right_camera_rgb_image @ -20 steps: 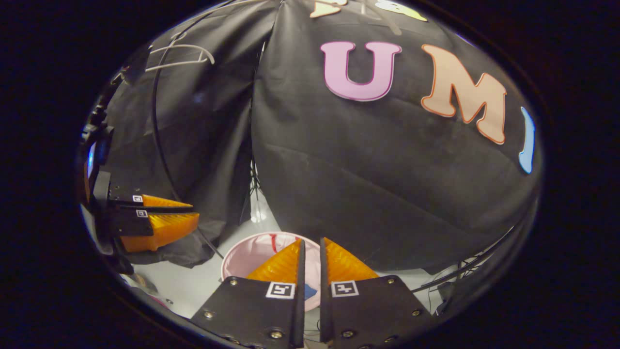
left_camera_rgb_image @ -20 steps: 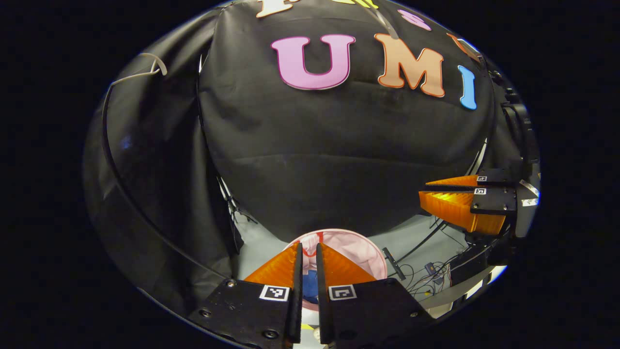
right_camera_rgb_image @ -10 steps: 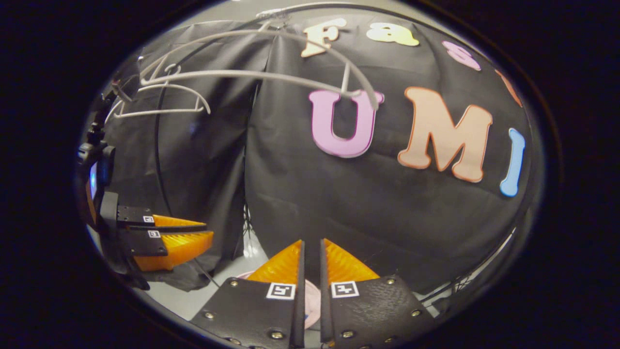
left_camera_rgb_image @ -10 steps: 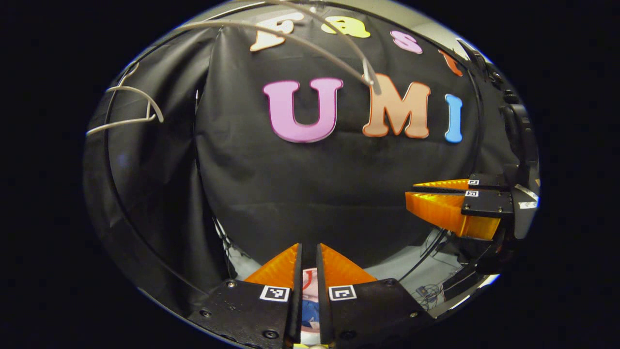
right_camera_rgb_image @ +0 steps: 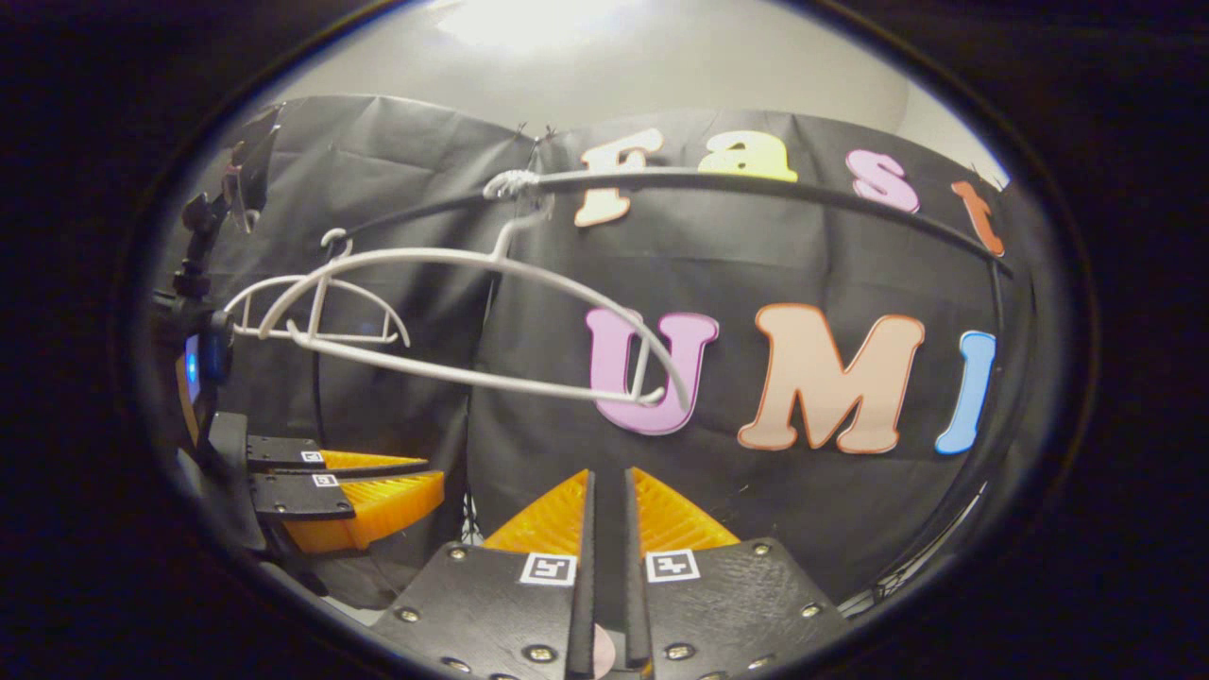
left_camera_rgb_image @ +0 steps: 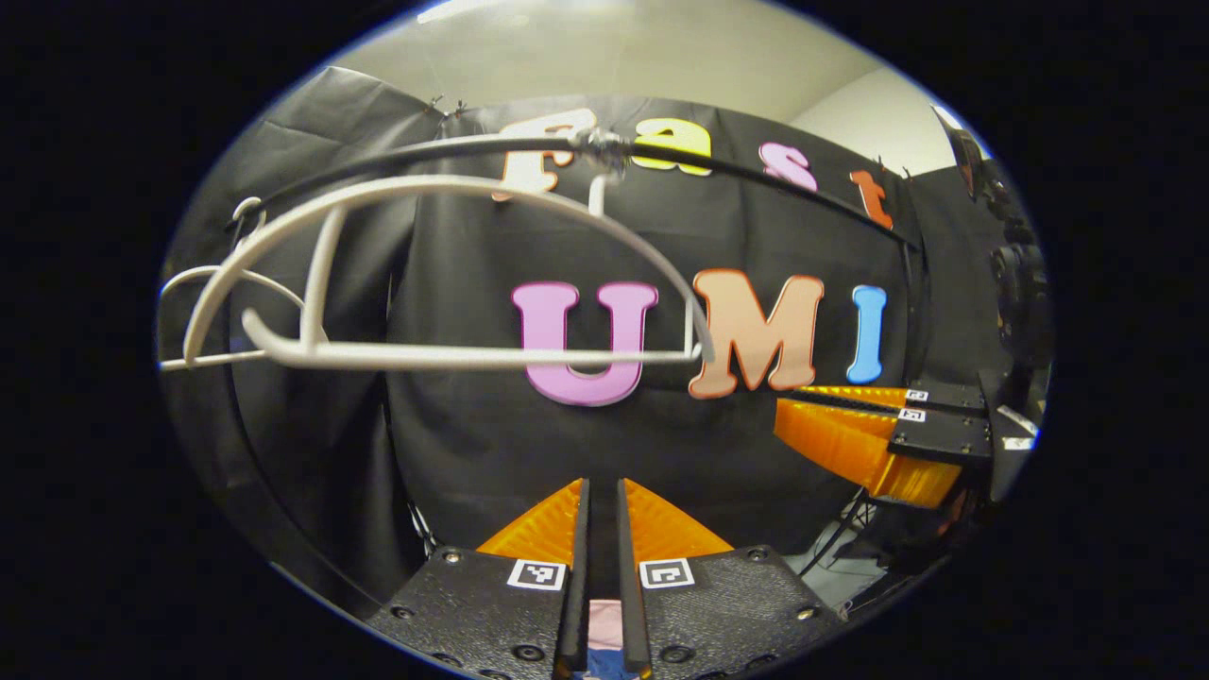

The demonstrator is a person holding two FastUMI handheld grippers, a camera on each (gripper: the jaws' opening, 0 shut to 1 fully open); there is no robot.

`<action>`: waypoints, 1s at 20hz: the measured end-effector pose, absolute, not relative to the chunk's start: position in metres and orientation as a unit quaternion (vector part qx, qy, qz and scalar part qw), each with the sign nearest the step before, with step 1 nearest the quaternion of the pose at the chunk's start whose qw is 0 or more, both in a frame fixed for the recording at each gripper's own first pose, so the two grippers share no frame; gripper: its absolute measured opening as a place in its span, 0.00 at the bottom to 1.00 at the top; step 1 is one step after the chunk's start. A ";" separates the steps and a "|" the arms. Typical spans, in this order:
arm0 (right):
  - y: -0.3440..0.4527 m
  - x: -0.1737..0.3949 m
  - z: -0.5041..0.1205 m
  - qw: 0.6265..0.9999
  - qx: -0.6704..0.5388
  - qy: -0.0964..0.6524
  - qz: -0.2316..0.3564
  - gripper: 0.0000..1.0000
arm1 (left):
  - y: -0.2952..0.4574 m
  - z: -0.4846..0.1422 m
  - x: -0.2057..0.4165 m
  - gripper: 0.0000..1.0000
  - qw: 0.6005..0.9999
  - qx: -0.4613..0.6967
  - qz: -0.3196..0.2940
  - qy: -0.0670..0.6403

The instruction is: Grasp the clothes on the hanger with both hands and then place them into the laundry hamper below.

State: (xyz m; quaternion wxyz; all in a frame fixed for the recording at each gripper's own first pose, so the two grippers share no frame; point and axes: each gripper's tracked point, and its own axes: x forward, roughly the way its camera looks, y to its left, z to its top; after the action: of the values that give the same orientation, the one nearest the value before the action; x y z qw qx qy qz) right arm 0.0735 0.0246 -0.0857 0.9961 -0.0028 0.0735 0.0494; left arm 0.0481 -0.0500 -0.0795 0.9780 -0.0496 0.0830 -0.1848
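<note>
Where jaws nearly meet, left gripper [left_camera_rgb_image: 599, 496], right gripper [right_camera_rgb_image: 604, 486] clenched empty, hamper [left_camera_rgb_image: 604, 623] mostly hidden.

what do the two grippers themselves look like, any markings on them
Each gripper has a black two-part body studded with screws, and each half carries a small square black-and-white tag near the finger's base. The left gripper and right gripper both end in two ribbed wedge-shaped fingers tapering to a point. No cables or sleeves on them are visible.

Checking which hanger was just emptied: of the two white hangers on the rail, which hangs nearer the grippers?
The big hanger at the rail's middle knot; the other hanger looks smaller, farther left. Both are bare.
</note>
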 end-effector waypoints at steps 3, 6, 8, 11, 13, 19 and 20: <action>0.015 0.065 -0.062 0.998 0.014 0.045 0.034 0.12 | -0.046 -0.046 0.047 0.13 0.980 -0.062 -0.183 0.052; 0.003 0.057 -0.041 0.999 0.011 0.027 0.019 0.13 | -0.041 -0.023 0.043 0.08 0.981 -0.066 -0.178 0.030; -0.005 0.054 -0.033 1.000 0.009 0.020 0.010 0.12 | -0.039 -0.010 0.040 0.07 0.982 -0.069 -0.176 0.018; -0.010 0.046 -0.019 1.000 0.011 0.010 0.002 0.12 | -0.037 0.000 0.037 0.17 0.983 -0.064 -0.173 0.006; -0.012 0.041 -0.013 1.000 0.016 0.005 -0.003 0.12 | -0.035 0.005 0.034 0.07 0.984 -0.058 -0.170 0.002; -0.020 0.031 0.000 1.000 0.020 -0.005 -0.016 0.12 | -0.039 0.009 0.026 0.14 0.984 -0.050 -0.168 -0.006; -0.020 0.030 0.001 1.000 0.020 -0.004 -0.018 0.12 | -0.039 0.010 0.024 0.18 0.985 -0.046 -0.168 -0.006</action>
State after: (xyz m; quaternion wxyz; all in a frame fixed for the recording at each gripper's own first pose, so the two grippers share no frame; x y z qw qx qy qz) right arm 0.0303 -0.0203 0.0011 0.9996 0.0201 -0.0043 -0.0177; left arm 0.0241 -0.0388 0.0099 0.9847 -0.0459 -0.0063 -0.1679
